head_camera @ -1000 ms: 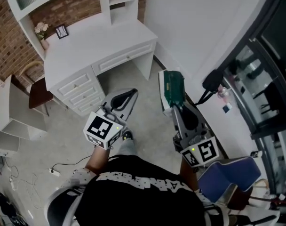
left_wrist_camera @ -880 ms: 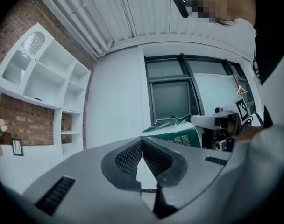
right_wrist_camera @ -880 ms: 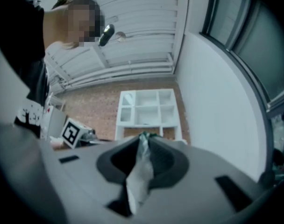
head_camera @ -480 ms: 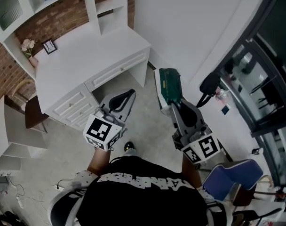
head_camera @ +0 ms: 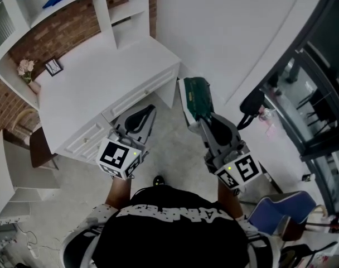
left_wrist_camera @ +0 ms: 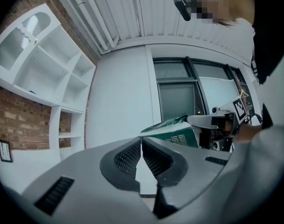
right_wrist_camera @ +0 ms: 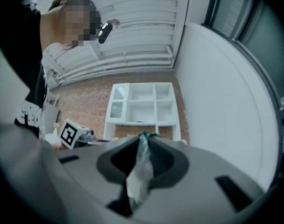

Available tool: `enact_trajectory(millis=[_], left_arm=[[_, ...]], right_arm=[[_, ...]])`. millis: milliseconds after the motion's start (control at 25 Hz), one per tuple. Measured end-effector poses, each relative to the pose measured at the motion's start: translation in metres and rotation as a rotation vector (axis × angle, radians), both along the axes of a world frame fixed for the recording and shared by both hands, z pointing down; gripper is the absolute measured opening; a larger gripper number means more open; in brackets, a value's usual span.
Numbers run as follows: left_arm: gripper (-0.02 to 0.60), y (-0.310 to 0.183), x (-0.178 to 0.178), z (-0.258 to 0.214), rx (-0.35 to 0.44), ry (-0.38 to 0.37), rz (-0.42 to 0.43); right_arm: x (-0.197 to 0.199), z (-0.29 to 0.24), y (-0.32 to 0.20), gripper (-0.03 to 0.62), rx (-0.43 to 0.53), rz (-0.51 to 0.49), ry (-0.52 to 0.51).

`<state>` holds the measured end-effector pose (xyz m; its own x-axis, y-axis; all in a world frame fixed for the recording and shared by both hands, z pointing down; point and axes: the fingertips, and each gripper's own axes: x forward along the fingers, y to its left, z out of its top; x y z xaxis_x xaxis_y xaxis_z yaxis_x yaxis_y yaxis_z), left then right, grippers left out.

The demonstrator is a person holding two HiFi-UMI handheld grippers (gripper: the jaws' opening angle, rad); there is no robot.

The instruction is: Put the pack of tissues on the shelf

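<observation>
The pack of tissues (head_camera: 194, 97), green with a white side, sticks out ahead of my right gripper (head_camera: 203, 121), which is shut on its plastic wrapper. In the right gripper view the crinkled wrapper (right_wrist_camera: 140, 168) is pinched between the jaws of the right gripper (right_wrist_camera: 145, 140). My left gripper (head_camera: 150, 110) is shut with nothing in it, level with the right one and to its left. In the left gripper view the closed left gripper (left_wrist_camera: 141, 143) has the pack (left_wrist_camera: 175, 131) to its right. The white shelf unit (head_camera: 118, 9) rises above the desk (head_camera: 97, 77) ahead.
On the desk's far left stand a small photo frame (head_camera: 53, 66) and flowers (head_camera: 25, 67). A blue thing (head_camera: 53, 0) lies on an upper shelf. A brown chair (head_camera: 37, 147) is at left, a blue chair (head_camera: 281, 210) at lower right, dark glass doors (head_camera: 317, 94) at right.
Both grippers have moved forward together toward the desk, the pack still held in the right one. The desk and shelf unit now lie closer and lower in the head view.
</observation>
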<state>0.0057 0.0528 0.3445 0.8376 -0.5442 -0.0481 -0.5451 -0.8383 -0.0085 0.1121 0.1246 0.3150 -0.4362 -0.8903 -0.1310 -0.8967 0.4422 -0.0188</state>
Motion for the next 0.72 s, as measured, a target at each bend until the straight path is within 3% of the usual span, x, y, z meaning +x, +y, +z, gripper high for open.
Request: enact_trajectory(millis=[200, 720], left_arm=[[0.035, -0.038, -0.011, 0.001, -0.011, 0.014, 0.033], [0.035, -0.056, -0.005, 0.02, -0.051, 0.045, 0.034]], right_arm=[[-0.016, -0.002, -0.043, 0.074, -0.015, 0.01, 0.025], [-0.016, 0.005, -0.07, 0.074, -0.022, -0.007, 0.063]])
